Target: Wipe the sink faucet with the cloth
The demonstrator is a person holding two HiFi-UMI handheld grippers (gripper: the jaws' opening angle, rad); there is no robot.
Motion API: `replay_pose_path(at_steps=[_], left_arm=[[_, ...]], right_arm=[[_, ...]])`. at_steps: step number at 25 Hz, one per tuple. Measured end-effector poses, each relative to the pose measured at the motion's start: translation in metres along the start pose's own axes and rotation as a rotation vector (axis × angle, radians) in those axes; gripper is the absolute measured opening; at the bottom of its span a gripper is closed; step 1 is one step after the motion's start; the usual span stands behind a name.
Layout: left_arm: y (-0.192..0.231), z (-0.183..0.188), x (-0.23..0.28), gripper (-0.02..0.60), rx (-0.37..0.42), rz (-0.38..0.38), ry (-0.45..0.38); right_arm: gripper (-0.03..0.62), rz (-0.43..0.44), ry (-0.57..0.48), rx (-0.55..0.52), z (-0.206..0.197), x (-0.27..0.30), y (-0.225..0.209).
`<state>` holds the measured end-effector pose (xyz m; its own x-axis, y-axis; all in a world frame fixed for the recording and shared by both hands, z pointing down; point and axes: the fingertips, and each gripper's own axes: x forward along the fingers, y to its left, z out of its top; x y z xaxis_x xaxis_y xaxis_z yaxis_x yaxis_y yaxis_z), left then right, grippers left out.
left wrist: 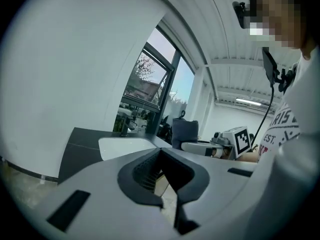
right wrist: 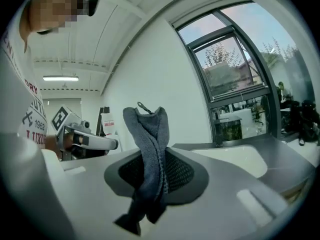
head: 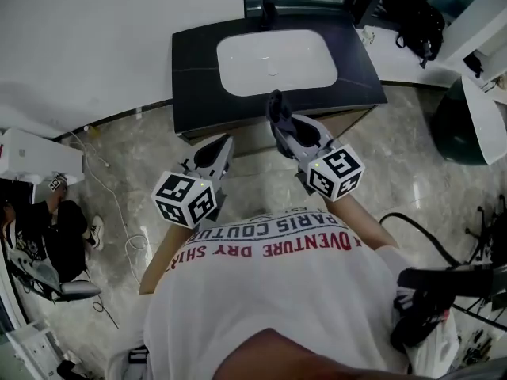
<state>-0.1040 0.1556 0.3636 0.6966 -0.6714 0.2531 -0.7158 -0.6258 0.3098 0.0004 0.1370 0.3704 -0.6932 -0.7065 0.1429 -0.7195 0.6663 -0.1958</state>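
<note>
Short of the dark stone sink tabletop [head: 194, 70] | my right fingers [right wrist: 181, 173] pinching a grey towelling cloth [right wrist: 148, 134] | my left fingers [left wrist: 141, 173] closed, empty

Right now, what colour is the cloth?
Dark bluish grey. The cloth shows best in the right gripper view, pinched by the right gripper.

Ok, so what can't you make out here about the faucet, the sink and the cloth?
Faucet: tiny and dark in the head view, so its handle and any dirt are unreadable.
Sink: near edge hidden behind the gripper body in the right gripper view.
Cloth: bunched in the right gripper jaws, so full size hidden; head view shows only a dark tip.
</note>
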Motion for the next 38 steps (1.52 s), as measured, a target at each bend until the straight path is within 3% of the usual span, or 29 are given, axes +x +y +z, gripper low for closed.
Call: replay_pose_path(at_steps=[5,9,12,17,23,27,31,38], left_arm=[[-0.081,-0.045,-0.042,0.0,0.013,-0.044,0.004],[-0.153,-0.104,-0.119,0.0,0.008,-0.058,-0.007],[-0.203,-0.151,-0.179,0.001,-0.037,-0.053,0.009],[-0.289,-0.158,-0.245,0.002,-0.02,-0.054,-0.005],[-0.383,-0.15,-0.3,0.002,0.096,-0.038,-0.051],[-0.441,-0.189,-0.316,0.002,0.074,-0.003,-0.046],[-0.515,-0.228,-0.317,0.002,0.048,-0.028,-0.038],[-0.624,-0.251,-0.334,0.002,0.088,-0.048,-0.071]], right_arm=[[0.078,0.014,-0.012,-0.006,-0.022,-0.083,0.058],[0.078,0.027,0.019,-0.001,-0.067,-0.169,0.137],[0.078,0.062,0.063,0.013,-0.099,-0.231,0.204],[0.078,0.077,0.058,0.031,-0.095,-0.32,0.275],[0.078,0.07,-0.015,0.032,-0.072,-0.406,0.31],[0.078,0.097,0.004,0.026,-0.098,-0.468,0.335],[0.078,0.087,0.013,0.04,-0.114,-0.549,0.346],[0.078,0.053,-0.042,-0.024,-0.119,-0.658,0.363]])
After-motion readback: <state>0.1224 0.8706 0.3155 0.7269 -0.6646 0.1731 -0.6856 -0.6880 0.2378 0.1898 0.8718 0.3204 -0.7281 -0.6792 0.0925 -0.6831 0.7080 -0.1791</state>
